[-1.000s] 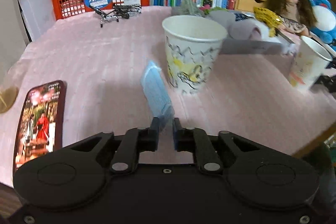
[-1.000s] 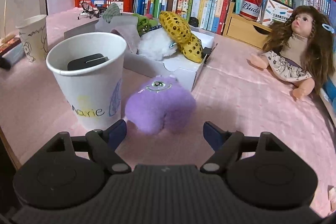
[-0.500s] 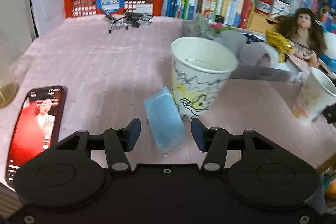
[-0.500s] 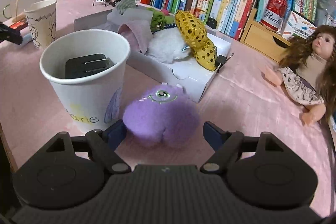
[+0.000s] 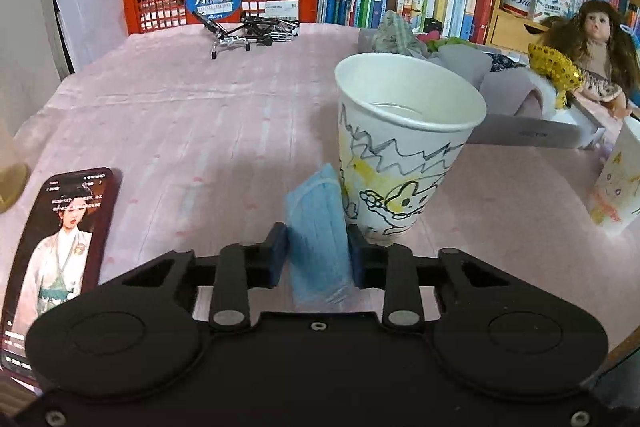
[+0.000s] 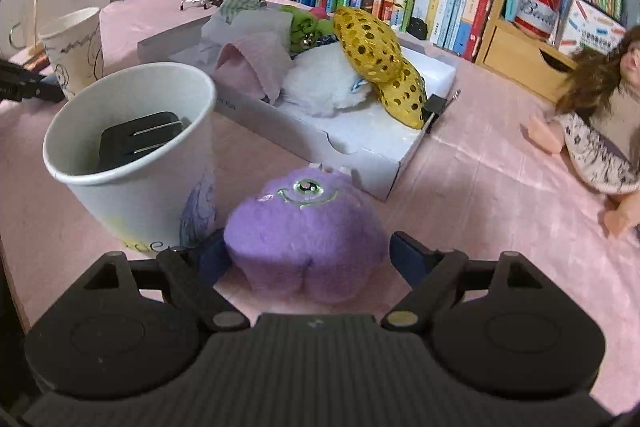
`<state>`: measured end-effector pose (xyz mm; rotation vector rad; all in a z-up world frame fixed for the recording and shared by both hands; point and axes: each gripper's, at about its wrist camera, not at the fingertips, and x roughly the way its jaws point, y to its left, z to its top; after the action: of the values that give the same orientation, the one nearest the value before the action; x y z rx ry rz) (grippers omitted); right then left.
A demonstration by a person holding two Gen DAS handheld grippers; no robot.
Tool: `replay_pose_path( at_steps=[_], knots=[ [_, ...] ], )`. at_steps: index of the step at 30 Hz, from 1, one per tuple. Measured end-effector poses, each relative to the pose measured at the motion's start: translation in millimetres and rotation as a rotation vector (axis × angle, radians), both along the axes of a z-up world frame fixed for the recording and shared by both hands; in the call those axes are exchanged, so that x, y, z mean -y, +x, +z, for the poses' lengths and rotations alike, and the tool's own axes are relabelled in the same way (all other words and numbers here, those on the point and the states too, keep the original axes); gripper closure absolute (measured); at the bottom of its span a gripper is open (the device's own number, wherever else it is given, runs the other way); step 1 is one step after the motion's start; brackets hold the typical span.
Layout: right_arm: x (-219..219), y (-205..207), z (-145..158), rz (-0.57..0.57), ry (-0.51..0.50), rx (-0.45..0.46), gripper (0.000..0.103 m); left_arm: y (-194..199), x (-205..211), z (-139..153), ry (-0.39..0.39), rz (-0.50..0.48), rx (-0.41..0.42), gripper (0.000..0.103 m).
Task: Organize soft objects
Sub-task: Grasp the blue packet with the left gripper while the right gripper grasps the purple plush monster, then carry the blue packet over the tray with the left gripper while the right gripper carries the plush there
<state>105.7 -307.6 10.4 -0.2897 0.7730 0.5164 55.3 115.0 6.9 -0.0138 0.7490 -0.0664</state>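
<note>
Left wrist: left gripper closing on the limp, light blue face mask lower centre beside a paper cup, then right wrist: right gripper spread wide around the squashy purple plush, best pinched mid-body.

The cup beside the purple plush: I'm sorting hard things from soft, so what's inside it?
Inside the paper cup lies a black plug adapter, its two metal prongs facing up. The cup wall hides whatever is beneath the adapter.
</note>
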Motion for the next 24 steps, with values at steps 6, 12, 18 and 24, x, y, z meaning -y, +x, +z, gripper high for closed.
replay_pose_path(
  at_steps=[6,12,18,24],
  knots=[
    [5,-5,-2,-0.026,0.07,-0.016,0.024,-2,-6,2,-0.03,0.018,-0.004,0.091],
    [9,-19,-4,-0.091,0.121,0.012,0.026,-6,-7,4,-0.025,0.023,0.002,0.091],
    [10,-36,3,-0.149,0.129,0.065,0.027,-12,-9,9,0.002,0.03,0.029,0.091],
    [21,-40,15,-0.259,0.17,0.088,0.027,-15,-13,18,0.002,0.042,0.05,0.091]
  ],
)
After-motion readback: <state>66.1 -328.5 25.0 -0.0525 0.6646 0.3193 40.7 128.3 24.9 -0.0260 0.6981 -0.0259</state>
